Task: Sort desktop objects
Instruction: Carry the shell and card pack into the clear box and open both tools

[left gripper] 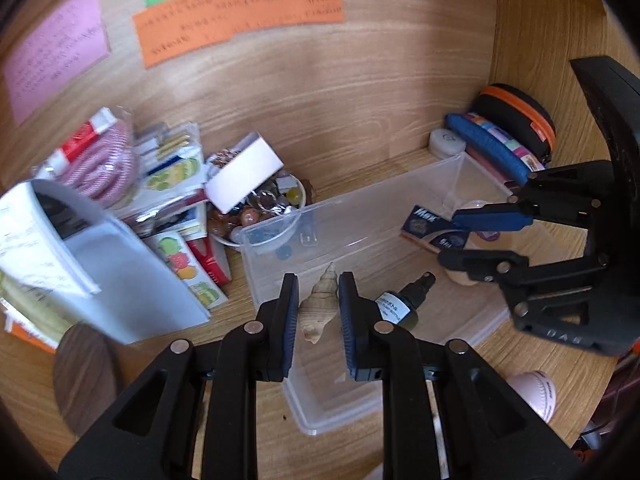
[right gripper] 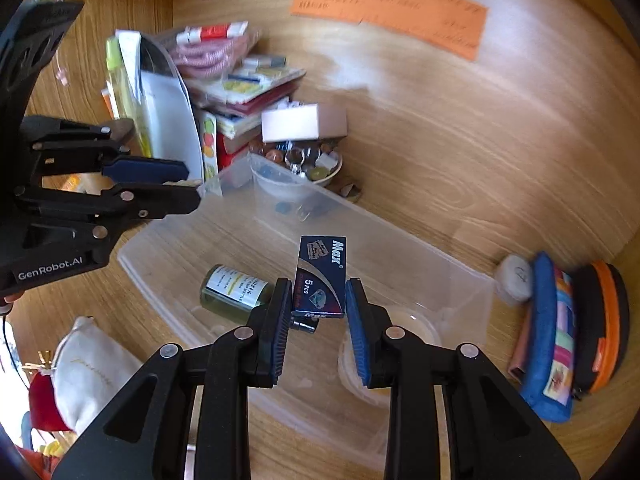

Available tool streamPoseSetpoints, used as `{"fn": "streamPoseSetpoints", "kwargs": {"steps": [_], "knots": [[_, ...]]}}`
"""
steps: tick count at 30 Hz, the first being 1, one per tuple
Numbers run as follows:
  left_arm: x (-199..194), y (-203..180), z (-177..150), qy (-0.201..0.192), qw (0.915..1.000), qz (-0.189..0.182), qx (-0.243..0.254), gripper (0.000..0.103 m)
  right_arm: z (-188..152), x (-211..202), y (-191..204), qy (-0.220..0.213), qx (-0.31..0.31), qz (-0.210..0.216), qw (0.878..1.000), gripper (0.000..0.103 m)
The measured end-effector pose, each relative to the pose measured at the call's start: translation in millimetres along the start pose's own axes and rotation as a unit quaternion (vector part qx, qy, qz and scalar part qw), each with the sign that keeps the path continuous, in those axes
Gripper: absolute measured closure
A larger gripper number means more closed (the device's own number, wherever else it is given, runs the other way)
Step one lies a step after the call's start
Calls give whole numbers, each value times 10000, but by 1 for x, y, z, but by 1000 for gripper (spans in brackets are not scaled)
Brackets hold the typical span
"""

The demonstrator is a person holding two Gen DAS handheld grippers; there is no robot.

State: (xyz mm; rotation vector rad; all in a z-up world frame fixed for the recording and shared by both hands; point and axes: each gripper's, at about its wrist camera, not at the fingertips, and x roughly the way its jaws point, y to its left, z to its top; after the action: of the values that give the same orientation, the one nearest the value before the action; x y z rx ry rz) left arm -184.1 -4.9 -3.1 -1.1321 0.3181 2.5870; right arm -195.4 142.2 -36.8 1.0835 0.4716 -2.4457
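My left gripper (left gripper: 319,300) is shut on a beige spiral seashell (left gripper: 316,309) and holds it over the near end of a clear plastic bin (left gripper: 472,168). My right gripper (right gripper: 319,304) holds a dark blue "Max" razor-blade box (right gripper: 321,276) over the same bin (right gripper: 460,280); it also shows in the left wrist view (left gripper: 434,229). A small green glass bottle with a white label (right gripper: 234,290) lies in the bin, also seen in the left wrist view (left gripper: 400,304). The left gripper (right gripper: 176,190) shows at the left of the right wrist view.
A bowl of beads and trinkets (left gripper: 260,212) with a white box (left gripper: 244,178) stands behind the bin. Booklets and packets (left gripper: 176,168) pile at left. Pouches (right gripper: 560,340) lean against the right wall. A pink ball (left gripper: 536,394) and a white pouch (right gripper: 92,368) lie near the front.
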Motion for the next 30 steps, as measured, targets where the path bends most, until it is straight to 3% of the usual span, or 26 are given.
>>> {"fn": "streamPoseSetpoints", "kwargs": {"steps": [6,12,30], "knots": [[35,-4,3,340,9992,-15,206,84,10,28,2,422,-266,-50,9987,78],[48,-4,3,437,9984,-69,359,84,16,46,4,660,-524,-158,9963,78],[71,1,6,685,9973,-204,164,84,12,74,4,861,-705,-125,9937,78]]}}
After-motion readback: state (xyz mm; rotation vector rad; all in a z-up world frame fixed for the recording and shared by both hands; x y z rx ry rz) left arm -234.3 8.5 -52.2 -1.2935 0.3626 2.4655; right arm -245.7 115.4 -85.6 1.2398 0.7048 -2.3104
